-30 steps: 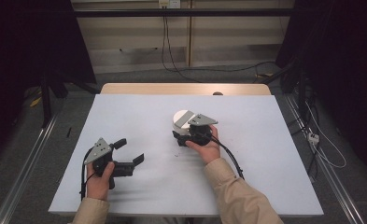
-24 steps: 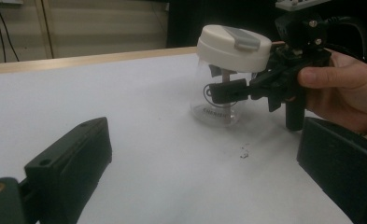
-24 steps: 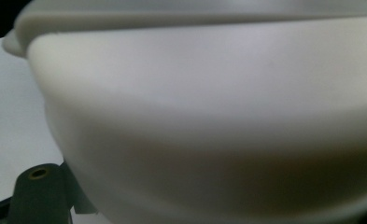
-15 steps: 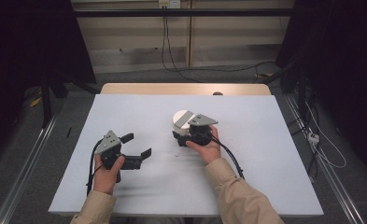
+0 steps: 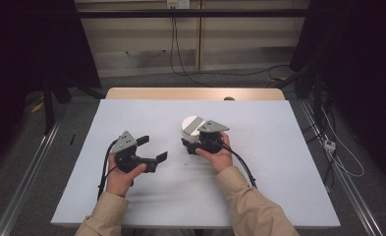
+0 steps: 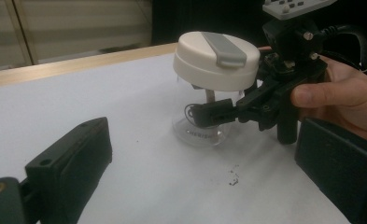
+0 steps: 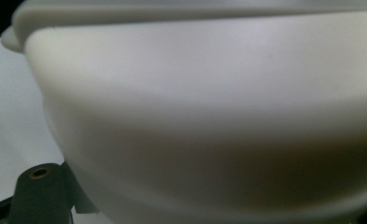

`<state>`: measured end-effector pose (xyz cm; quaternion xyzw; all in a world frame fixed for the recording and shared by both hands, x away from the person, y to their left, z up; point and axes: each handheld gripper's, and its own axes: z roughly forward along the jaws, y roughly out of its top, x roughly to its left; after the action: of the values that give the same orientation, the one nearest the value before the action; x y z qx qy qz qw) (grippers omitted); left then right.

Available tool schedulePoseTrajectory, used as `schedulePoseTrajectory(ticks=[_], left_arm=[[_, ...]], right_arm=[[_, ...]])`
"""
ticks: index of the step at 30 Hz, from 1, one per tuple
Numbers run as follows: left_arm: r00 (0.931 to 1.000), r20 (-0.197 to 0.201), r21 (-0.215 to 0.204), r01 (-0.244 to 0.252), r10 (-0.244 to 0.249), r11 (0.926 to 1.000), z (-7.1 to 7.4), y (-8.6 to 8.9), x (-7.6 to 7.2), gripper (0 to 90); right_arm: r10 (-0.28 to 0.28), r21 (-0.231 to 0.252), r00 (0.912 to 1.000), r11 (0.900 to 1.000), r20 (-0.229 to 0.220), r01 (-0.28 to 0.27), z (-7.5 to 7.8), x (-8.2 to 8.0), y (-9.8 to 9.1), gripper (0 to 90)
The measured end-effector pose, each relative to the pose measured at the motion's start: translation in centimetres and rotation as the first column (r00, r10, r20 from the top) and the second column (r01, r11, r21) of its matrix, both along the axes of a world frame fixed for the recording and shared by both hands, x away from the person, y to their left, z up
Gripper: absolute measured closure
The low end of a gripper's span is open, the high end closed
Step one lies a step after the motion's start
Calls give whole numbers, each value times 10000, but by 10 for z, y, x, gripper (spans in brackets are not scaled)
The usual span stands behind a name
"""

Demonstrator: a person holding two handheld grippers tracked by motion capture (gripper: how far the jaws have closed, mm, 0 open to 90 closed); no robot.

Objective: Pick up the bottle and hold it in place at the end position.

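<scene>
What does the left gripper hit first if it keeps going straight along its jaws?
Probably the clear jar with the white lid, held by the right gripper. It sits ahead between the open jaws of the left gripper; depth is hard to judge.

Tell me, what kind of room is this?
Probably a lab or recording studio rather than a home. A plain white table stands between dark curtains, with cables trailing over the floor and metal rails alongside it. A person works there with handheld grippers on a clear jar.
</scene>
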<state>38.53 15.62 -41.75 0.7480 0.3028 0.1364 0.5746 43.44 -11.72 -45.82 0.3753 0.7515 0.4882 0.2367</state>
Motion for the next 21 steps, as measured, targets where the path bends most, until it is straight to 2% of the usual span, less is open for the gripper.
schedulePoseTrajectory(ticks=[8, 16, 21], left_arm=[[9998, 115, -70, 162, -161, 9998, 6, -11, 7, 55], [9995, 17, -71, 322, -321, 9995, 8, -21, 15, 79], [9992, -85, 120, 392, -391, 9992, 7, -26, 20, 96]], right_arm=[[36, 4, 10000, 10000, -13, -36, 0, 0, 0, 187], [55, 16, 10000, 10000, -12, -55, 0, 0, -1, 187], [69, 4, 10000, 10000, -36, -69, 0, 1, -1, 187]])
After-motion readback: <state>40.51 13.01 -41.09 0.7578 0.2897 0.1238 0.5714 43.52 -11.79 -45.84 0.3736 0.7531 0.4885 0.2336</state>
